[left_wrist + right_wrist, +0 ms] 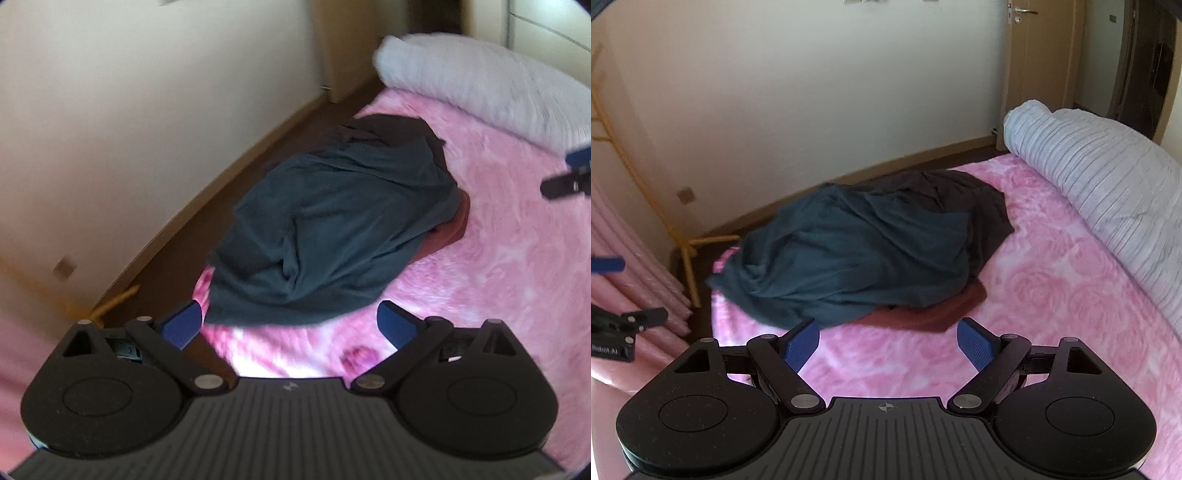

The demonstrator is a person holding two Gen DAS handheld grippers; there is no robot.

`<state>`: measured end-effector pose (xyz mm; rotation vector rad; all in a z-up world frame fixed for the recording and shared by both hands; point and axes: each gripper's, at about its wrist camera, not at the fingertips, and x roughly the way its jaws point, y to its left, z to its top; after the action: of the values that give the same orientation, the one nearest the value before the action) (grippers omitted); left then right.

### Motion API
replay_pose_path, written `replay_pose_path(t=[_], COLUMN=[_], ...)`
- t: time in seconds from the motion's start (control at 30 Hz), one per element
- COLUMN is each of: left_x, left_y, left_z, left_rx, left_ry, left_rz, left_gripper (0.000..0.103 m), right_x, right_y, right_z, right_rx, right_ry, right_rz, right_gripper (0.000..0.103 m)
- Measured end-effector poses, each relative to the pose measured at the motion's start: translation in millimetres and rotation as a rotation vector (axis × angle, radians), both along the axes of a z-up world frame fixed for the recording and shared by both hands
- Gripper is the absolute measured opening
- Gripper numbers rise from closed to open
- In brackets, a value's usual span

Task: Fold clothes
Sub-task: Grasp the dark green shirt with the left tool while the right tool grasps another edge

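Note:
A crumpled dark teal garment lies heaped on the pink rose-patterned bed cover. Under it lie a dark brown garment and a rust-red one. My left gripper hovers open just short of the teal garment's near edge, nothing between its blue pads. My right gripper is open too, above the cover near the rust-red cloth, holding nothing. Each gripper shows at the edge of the other's view.
A rolled pale grey quilt lies along the right side of the bed. Left of the bed runs a strip of dark floor below a cream wall. A yellow rack and pink rolls stand at the bed's corner.

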<state>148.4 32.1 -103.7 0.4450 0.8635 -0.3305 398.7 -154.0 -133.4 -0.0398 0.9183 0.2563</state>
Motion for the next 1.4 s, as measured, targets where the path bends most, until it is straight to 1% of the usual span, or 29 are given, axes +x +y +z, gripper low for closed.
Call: replay_pose_path(t=[0.1, 0.17, 0.23, 0.33, 0.37, 0.4, 0.43, 0.5, 0.53, 0.57, 0.6, 0.63, 0.67, 0.7, 0.73, 0.8, 0.9, 1.0, 1.1, 1.27, 1.33, 1.4], left_x=[54.5, 87.4, 113.7, 142.9, 149.0, 153.9, 157.0, 157.5, 157.1, 155.7, 153.5, 151.4, 148.2, 145.1, 142.1, 130.0, 96.7, 54.4, 4.9, -125.6, -184.6, -241.8], left_y=[-1.6, -1.9, -0.8, -0.3, 0.5, 1.2, 2.1, 2.4, 0.9, 0.3, -1.1, -2.6, -4.5, -6.8, -9.1, -12.4, -21.2, -35.0, -50.4, -104.2, -140.6, -172.2], left_z=[-38.3, -66.0, -92.8, -129.9, -139.0, -146.4, -152.5, -156.6, -157.2, -157.3, -156.4, -155.4, -152.7, -148.0, -143.1, -129.2, -100.4, -70.7, -42.9, -8.1, -4.0, -0.8], left_rx=[0.0, -0.008, -0.029, -0.05, -0.051, -0.053, -0.059, -0.069, -0.07, -0.077, -0.081, -0.075, -0.068, -0.067, -0.068, -0.071, -0.074, -0.084, -0.111, -0.164, -0.183, -0.223], left_ry=[0.038, 0.062, 0.098, 0.151, 0.167, 0.184, 0.201, 0.207, 0.209, 0.216, 0.219, 0.218, 0.218, 0.208, 0.198, 0.172, 0.129, 0.104, 0.079, 0.082, 0.116, 0.169], left_rz=[-0.084, -0.128, -0.157, -0.2, -0.21, -0.216, -0.222, -0.248, -0.266, -0.284, -0.296, -0.308, -0.327, -0.339, -0.348, -0.391, -0.5, -0.595, -0.688, -0.901, -0.977, -1.061], left_gripper=[0.09, 0.087, 0.084, 0.073, 0.066, 0.055, 0.05, 0.037, 0.033, 0.02, 0.014, 0.011, 0.007, 0.005, 0.004, 0.003, 0.003, 0.002, 0.002, 0.002, 0.002, 0.002], right_x=[47.6, 84.4, 122.3, 173.8, 190.4, 204.6, 217.3, 239.2, 248.5, 257.7, 264.1, 268.8, 270.9, 270.0, 265.1, 249.6, 215.6, 158.5, 82.3, -68.4, -128.0, -188.1], right_y=[10.2, 20.1, 31.2, 47.5, 53.1, 58.5, 63.7, 72.6, 75.4, 77.2, 78.1, 78.8, 78.2, 77.0, 76.4, 75.0, 63.8, 39.3, -2.9, -91.8, -126.4, -160.8], right_z=[-25.6, -46.2, -71.3, -110.0, -122.4, -133.0, -142.6, -158.1, -164.3, -169.7, -173.6, -176.9, -177.1, -174.0, -167.9, -151.5, -118.1, -82.7, -52.1, -15.3, -4.5, 3.2], right_rx=[-0.035, -0.065, -0.119, -0.173, -0.183, -0.194, -0.206, -0.221, -0.217, -0.21, -0.205, -0.203, -0.2, -0.198, -0.212, -0.242, -0.233, -0.218, -0.208, -0.206, -0.22, -0.25], right_ry=[0.029, 0.036, 0.039, 0.046, 0.047, 0.042, 0.033, 0.021, 0.02, 0.027, 0.037, 0.046, 0.056, 0.062, 0.054, 0.023, -0.023, -0.073, -0.109, -0.158, -0.169, -0.163], right_rz=[0.004, 0.027, 0.069, 0.151, 0.185, 0.223, 0.265, 0.327, 0.347, 0.365, 0.379, 0.391, 0.399, 0.396, 0.389, 0.372, 0.308, 0.238, 0.141, -0.053, -0.115, -0.171], right_gripper=[0.085, 0.085, 0.085, 0.085, 0.085, 0.085, 0.084, 0.084, 0.084, 0.084, 0.084, 0.082, 0.057, 0.038, 0.009, 0.008, 0.006, 0.006, 0.005, 0.004, 0.004, 0.004])
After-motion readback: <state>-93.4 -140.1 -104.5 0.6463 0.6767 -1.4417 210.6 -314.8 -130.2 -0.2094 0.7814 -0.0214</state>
